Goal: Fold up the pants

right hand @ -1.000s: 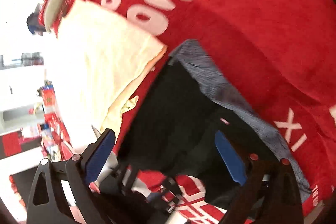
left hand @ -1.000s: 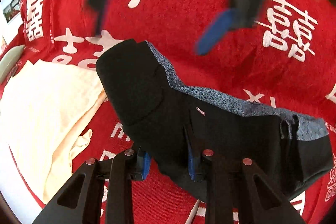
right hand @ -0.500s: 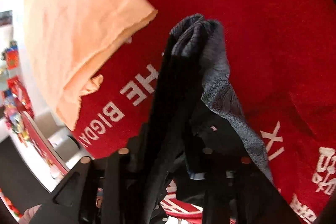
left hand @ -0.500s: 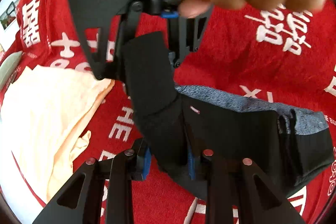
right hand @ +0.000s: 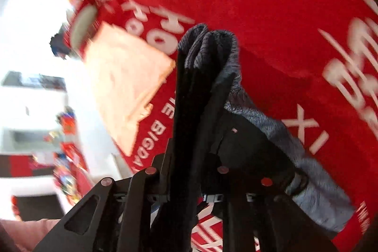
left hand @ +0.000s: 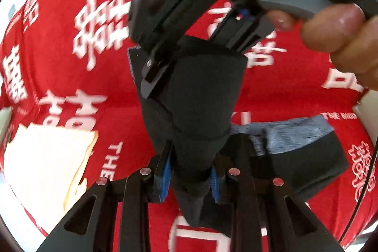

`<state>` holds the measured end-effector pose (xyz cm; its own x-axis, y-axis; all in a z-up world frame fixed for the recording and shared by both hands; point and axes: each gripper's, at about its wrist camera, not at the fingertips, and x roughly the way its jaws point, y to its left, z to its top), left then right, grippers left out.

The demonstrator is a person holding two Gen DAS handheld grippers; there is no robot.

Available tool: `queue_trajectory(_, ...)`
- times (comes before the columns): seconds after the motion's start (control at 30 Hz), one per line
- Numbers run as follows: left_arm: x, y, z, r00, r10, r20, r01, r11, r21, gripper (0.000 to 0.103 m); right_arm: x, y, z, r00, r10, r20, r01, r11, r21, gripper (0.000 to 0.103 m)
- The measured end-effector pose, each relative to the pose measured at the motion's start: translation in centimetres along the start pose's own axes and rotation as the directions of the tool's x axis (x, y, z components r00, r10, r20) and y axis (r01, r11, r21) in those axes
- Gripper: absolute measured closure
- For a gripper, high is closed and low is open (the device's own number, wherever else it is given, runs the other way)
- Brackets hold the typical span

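Black fabric of the pants (left hand: pixel 203 96) is bunching between the blue pads (left hand: pixel 166 171) of the left gripper (left hand: pixel 190 177) at the near edge, the jaws standing narrowly apart and pinching a thick fold of the cloth; the pants are rising from that grip toward the far side, where the right gripper (left hand: pixel 189 23) is coming in from above and closing on the upper end of the same fold, a hand (left hand: pixel 340 23) squeezing its grey trigger at the far right; in the right wrist view the right gripper (right hand: pixel 189 181) is clamping the pants (right hand: pixel 200 91) with its fingers nearly together, the black cloth and grey lining standing up between them and trailing off to the near right; under everything a red blanket (left hand: pixel 295 91) with white characters is spreading across the bed, the rest of the pants lying on it to the right; a cream cloth (left hand: pixel 47 171) is lying flat on the blanket to the left, apart from the pants
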<state>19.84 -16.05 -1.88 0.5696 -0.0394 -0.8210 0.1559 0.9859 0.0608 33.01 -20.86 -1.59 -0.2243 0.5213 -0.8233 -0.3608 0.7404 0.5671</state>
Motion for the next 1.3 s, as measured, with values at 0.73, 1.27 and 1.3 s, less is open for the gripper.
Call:
queue_trajectory(0.73, 0.1, -27.4, -3.2, 0.981, -0.144, -0.13, 0.191, 0.843, 0.503, 0.074, -10.3, -24.8, -23.6, 0.911, 0.148, 0.384, -0.308, 0.865, 0.396, 0.084)
queue_trajectory(1.27, 1.4, -25.2, -4.9, 0.945, -0.175, -0.275, 0.284, 0.856, 0.432, 0.034, -5.9, -27.9, -24.8, 0.956, -0.036, 0.292, -0.122, 0.853, 0.507, 0.057)
queue_trajectory(1.3, 1.2, -24.3, -4.7, 0.942, -0.176, -0.285, 0.285, 0.868, 0.407, 0.027, -6.5, -28.0, -26.0, 0.957, -0.071, 0.281, -0.084, 0.859, 0.506, 0.052)
